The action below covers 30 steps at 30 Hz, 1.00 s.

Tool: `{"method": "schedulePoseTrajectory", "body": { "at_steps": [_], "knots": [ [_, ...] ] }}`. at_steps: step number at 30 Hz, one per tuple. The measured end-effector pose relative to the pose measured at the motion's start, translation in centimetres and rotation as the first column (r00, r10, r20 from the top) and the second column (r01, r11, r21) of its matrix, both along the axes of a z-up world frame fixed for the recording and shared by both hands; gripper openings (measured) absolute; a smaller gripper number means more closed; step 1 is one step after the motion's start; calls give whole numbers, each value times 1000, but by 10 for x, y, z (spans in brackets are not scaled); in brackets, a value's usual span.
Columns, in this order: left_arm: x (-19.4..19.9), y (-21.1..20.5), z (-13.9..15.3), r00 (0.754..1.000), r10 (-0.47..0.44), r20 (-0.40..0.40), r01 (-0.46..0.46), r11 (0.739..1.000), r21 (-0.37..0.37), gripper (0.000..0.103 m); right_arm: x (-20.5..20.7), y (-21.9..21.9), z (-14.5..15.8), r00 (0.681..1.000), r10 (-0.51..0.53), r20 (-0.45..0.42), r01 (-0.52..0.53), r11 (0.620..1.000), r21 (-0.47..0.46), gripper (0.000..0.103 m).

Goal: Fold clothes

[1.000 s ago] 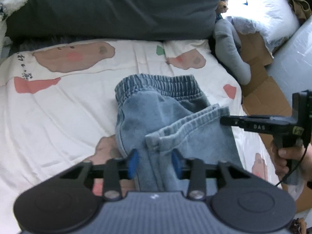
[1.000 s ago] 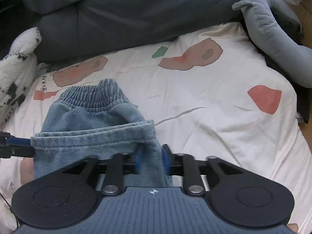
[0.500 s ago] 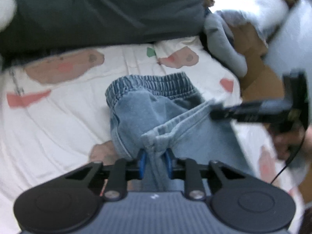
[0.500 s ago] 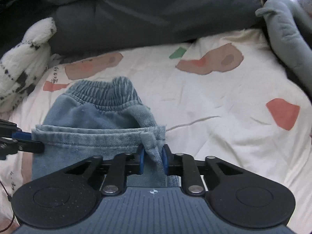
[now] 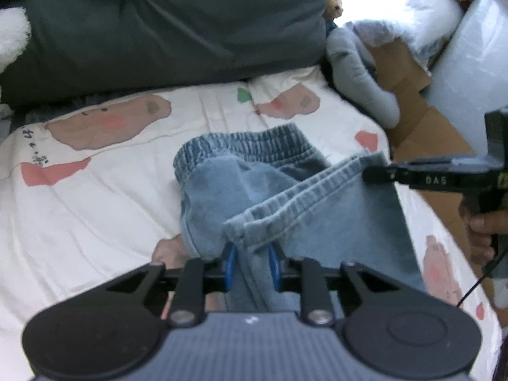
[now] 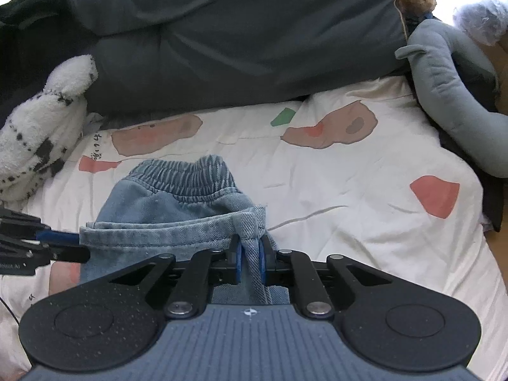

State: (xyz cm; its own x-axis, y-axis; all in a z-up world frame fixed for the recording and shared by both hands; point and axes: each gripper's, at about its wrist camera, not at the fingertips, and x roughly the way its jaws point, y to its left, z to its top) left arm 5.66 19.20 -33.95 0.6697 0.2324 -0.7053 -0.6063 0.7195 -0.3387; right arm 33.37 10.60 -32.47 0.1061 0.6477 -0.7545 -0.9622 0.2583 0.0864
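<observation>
Denim shorts [image 5: 285, 203] pinched between both grippers' jaws.

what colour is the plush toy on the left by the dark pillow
White with black speckles and patches; the plush toy shows best in the right wrist view.

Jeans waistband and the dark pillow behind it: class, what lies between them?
Only bare printed sheet separates the waistband from the pillow, clearest in the right wrist view.
</observation>
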Motion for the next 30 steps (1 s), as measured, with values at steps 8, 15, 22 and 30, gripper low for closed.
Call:
{"method": "schedulePoseTrajectory", "body": {
  "at_steps": [8,15,22,30],
  "knots": [
    [8,7,-12,1000,4,15,-3,999,-44,40,0,-2,-1,1000,-26,-2,26,1000,-4,10],
    [11,4,-9,999,36,25,-35,999,-24,18,4,2,-7,998,-55,-23,55,998,-6,10],
    [2,2,24,994,40,101,-44,998,39,10,-1,-1,18,997,-74,-4,74,996,46,9],
    [27,35,34,991,26,131,-31,999,38,10,5,10,38,987,-148,68,142,987,78,9]
  ]
}}
